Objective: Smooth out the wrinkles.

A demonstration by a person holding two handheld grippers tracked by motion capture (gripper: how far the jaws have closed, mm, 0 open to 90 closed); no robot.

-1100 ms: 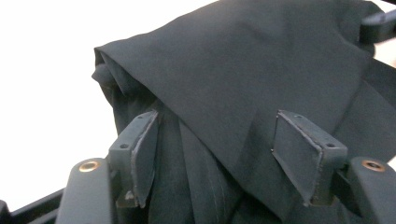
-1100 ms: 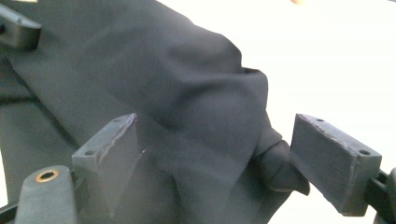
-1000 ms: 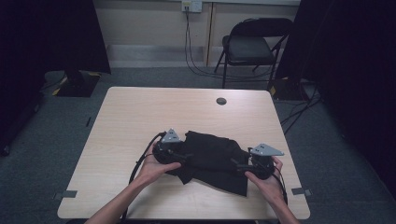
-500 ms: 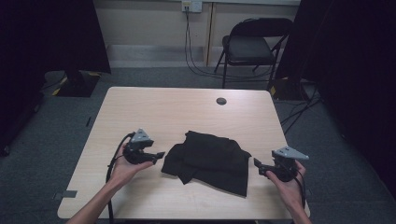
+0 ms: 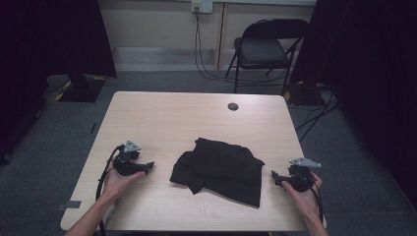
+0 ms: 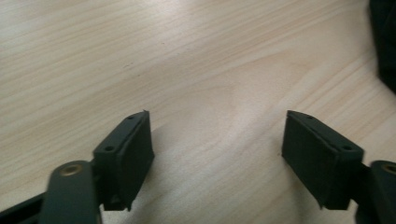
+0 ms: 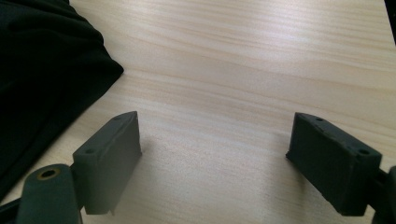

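Two grippers rest low over the table (image 5: 162,113), each spread wide with nothing between its jaws. The left gripper (image 5: 147,167), its jaws just opened further, sits at nine o'clock of the folded black cloth (image 5: 219,169); the right gripper (image 5: 275,178) sits at three o'clock, both apart from it.

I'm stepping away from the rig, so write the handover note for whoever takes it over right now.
Left gripper: open, its jaws having just been opening, nothing between the fingers, over bare table left of the cloth.
Right gripper: open, empty, right of the cloth.
Black folded fabric garment: lies mid-front on the light wooden table, touched by neither gripper.
Done: it looks folded into a rough, uneven bundle.
Left: perhaps tidy the edges.
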